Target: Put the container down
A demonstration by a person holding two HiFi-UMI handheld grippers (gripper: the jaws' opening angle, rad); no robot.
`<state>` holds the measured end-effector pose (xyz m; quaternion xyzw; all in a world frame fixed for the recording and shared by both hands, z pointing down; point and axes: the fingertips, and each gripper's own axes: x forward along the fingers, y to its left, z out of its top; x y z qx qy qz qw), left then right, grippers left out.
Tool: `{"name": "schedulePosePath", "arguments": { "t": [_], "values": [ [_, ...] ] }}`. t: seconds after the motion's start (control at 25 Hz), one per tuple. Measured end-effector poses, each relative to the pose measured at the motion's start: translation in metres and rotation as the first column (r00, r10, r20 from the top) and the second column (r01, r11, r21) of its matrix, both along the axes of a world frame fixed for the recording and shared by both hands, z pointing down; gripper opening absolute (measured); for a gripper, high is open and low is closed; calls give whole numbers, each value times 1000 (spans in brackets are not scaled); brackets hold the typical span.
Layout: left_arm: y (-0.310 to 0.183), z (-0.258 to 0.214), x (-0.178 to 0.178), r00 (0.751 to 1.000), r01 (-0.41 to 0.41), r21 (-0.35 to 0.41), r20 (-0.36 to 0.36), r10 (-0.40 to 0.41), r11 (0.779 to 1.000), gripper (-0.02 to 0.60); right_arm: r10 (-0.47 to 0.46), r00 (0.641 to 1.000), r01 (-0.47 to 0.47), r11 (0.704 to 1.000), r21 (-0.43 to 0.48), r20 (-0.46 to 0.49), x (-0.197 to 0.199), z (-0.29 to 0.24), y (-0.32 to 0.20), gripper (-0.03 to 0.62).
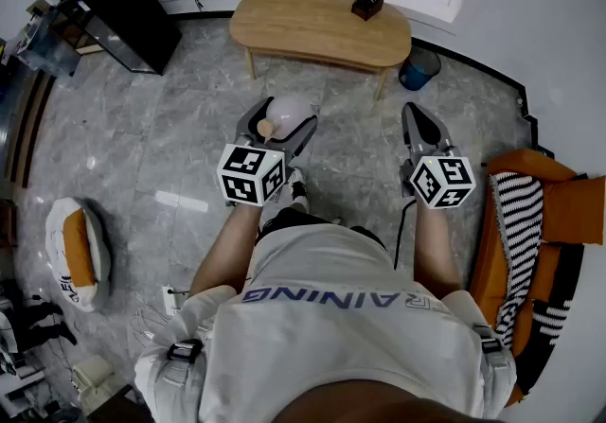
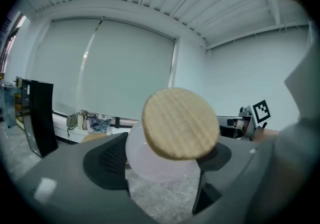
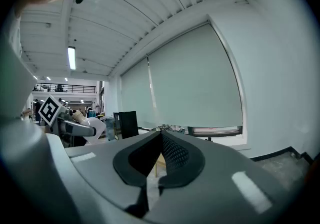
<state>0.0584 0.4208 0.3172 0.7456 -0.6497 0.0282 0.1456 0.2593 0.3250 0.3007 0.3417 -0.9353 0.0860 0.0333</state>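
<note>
A frosted white container (image 1: 292,113) with a round wooden lid (image 1: 266,128) is held in the air in front of the person, above the grey stone floor. My left gripper (image 1: 284,124) is shut on it, the jaws spread wide around its body. In the left gripper view the lid (image 2: 180,123) faces the camera and the pale body (image 2: 146,162) sits between the two dark pads. My right gripper (image 1: 422,124) hangs to the right, shut with nothing in it; its pads meet in the right gripper view (image 3: 160,141).
A low oval wooden table (image 1: 322,28) stands ahead with a small black box (image 1: 367,3) on it. A blue bin (image 1: 418,69) sits at its right end. A black cabinet (image 1: 118,9) is at the far left, an orange seat (image 1: 549,213) on the right.
</note>
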Motion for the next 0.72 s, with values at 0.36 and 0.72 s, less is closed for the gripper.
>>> {"name": "schedulePosePath", "arguments": {
  "t": [0.36, 0.72],
  "values": [
    [7, 0, -8, 1000, 11, 7, -12, -11, 1000, 391, -27, 1000, 27, 1000, 4, -15, -15, 5, 4, 14],
    [-21, 7, -19, 999, -11, -23, -53, 10, 1000, 392, 12, 1000, -13, 999, -44, -26, -20, 22, -19, 14]
  ]
}}
